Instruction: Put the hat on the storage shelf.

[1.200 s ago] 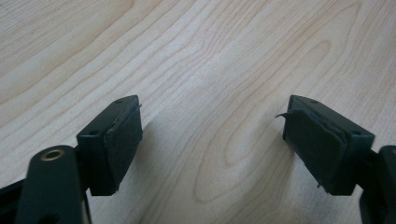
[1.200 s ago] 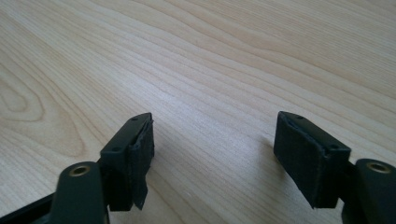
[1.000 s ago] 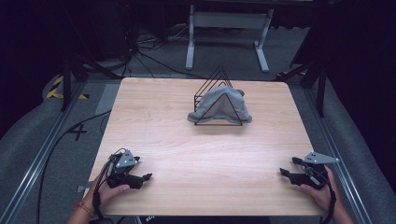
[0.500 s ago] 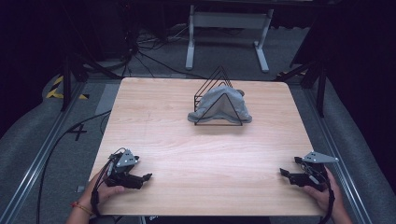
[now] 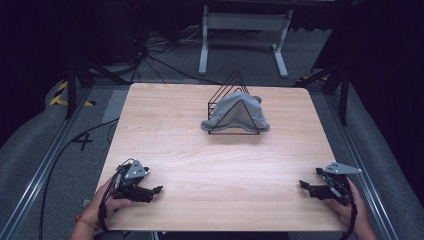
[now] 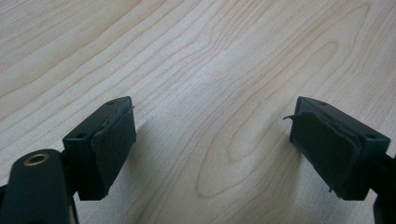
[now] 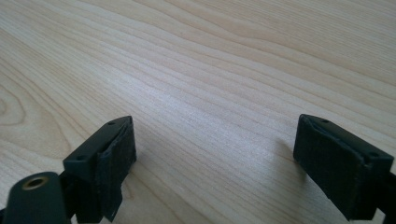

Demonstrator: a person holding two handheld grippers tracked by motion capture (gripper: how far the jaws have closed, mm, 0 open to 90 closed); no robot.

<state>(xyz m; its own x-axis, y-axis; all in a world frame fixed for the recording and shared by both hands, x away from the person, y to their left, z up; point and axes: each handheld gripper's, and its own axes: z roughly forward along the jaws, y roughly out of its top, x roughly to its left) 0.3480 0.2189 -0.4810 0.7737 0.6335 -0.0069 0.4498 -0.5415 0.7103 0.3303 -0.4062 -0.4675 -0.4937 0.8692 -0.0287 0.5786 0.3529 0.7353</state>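
A grey cloth (image 5: 235, 112) lies draped through a black wire triangular rack (image 5: 234, 102) at the back middle of the wooden table (image 5: 220, 170). My left gripper (image 5: 156, 190) rests low at the table's front left, held by a hand, and stands open. In the left gripper view its padded fingers (image 6: 109, 140) are wide apart over bare wood, nothing between them (image 6: 212, 140). My right gripper (image 5: 303, 184) sits at the front right, also open. Its pads (image 7: 114, 161) are spread over bare wood (image 7: 215, 158). Both grippers are far from the rack.
Black cables trail from both grippers off the table's front corners. Grey floor with metal rails (image 5: 45, 165) runs along both sides. A white stand (image 5: 245, 30) and tangled cables (image 5: 150, 55) lie beyond the far edge.
The left gripper has shifted slightly toward the front edge and right. The right gripper, rack and cloth stay where they were.
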